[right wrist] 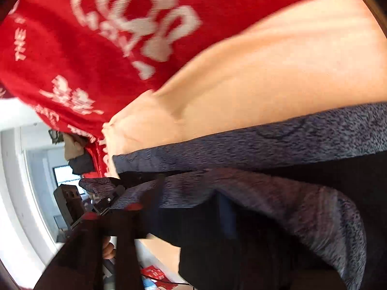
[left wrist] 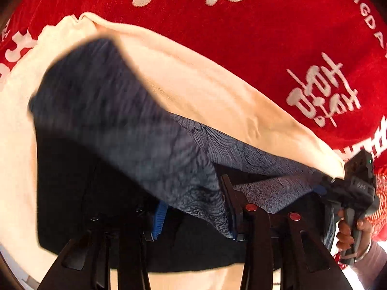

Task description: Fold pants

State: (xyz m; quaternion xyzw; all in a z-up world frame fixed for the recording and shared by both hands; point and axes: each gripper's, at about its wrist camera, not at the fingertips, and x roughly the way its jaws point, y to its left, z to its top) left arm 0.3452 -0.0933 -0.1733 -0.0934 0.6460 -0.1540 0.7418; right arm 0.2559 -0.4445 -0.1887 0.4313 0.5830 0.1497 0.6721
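The pants are dark heathered blue-grey with a black inside. They hang lifted above a cream cloth. My left gripper is shut on one edge of the pants, the fabric pinched between its blue-padded fingers. My right gripper shows at the far right of the left wrist view, shut on the other end of the same edge. In the right wrist view the pants drape over and hide that gripper's fingers. The left gripper shows there at the left, holding the fabric.
A red blanket with white lettering lies under the cream cloth. In the right wrist view a white room with a window shows at the left, and small red items lie below.
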